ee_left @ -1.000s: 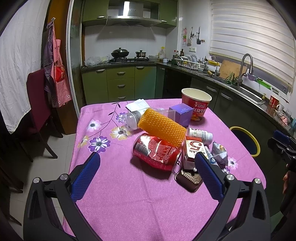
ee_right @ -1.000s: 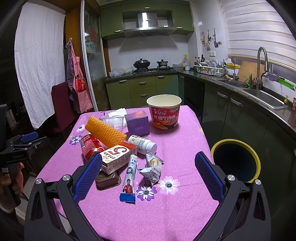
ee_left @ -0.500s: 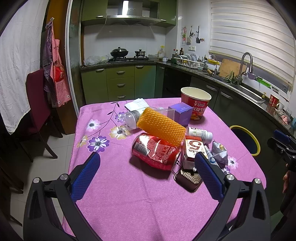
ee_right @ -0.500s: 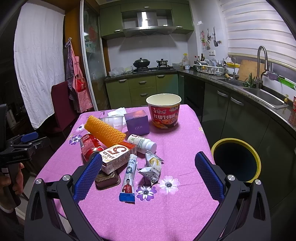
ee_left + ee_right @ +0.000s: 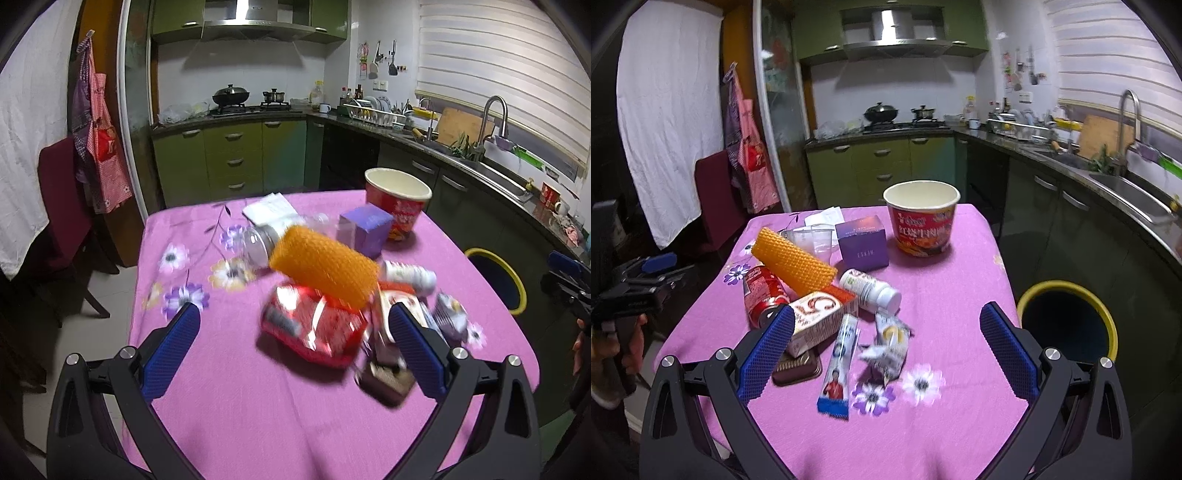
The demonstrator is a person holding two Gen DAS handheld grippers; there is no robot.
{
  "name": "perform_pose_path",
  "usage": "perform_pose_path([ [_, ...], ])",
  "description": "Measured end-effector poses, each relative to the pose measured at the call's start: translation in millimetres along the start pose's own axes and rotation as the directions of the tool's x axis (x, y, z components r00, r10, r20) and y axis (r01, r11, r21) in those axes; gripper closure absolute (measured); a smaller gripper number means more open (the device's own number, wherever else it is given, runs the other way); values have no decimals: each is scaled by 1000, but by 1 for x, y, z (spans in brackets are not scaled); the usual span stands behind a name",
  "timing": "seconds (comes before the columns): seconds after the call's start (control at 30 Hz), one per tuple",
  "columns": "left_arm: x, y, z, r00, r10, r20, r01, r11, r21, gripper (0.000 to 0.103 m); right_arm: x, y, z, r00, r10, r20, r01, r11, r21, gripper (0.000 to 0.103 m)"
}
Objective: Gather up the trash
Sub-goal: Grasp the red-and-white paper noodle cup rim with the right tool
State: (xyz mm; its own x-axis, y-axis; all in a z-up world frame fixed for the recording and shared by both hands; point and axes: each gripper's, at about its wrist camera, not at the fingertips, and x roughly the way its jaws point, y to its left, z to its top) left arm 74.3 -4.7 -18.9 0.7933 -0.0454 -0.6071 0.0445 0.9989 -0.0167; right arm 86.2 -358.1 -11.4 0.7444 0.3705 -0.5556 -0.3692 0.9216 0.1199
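Above a cluttered pink table (image 5: pixel 960 266), the right gripper (image 5: pixel 886 347) and left gripper (image 5: pixel 295 339) hover spread wide, empty. Ahead of the right lies a crumpled wrapper (image 5: pixel 886 347); the yellow-rimmed bin (image 5: pixel 1067 317) stands right. Collection appears unstarted; next, descend and pinch the wrapper.

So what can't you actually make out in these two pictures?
- Bin contents: dark inside, both views.
- Red bag print: motion blur, left wrist view.
- Brown tray: partly under the box and behind the right gripper finger.
- Clear cup: partly behind the orange mesh roll.
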Motion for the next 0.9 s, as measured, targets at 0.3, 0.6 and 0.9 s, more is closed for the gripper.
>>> perform_pose_path([
  [0.3, 83, 43, 77, 998, 61, -20, -62, 996, -57, 6, 87, -34, 104, 986, -14, -163, 15, 1000, 5, 4],
  [0.6, 156, 83, 79, 995, 9, -96, -26, 983, -180, 6, 232, -98, 196, 887, -36, -460, 97, 989, 109, 6],
  [0.9, 164, 77, 72, 994, -19, -111, 3, 990, -143, 6, 322, -140, 191, 730, -37, -682, 182, 973, 143, 55],
])
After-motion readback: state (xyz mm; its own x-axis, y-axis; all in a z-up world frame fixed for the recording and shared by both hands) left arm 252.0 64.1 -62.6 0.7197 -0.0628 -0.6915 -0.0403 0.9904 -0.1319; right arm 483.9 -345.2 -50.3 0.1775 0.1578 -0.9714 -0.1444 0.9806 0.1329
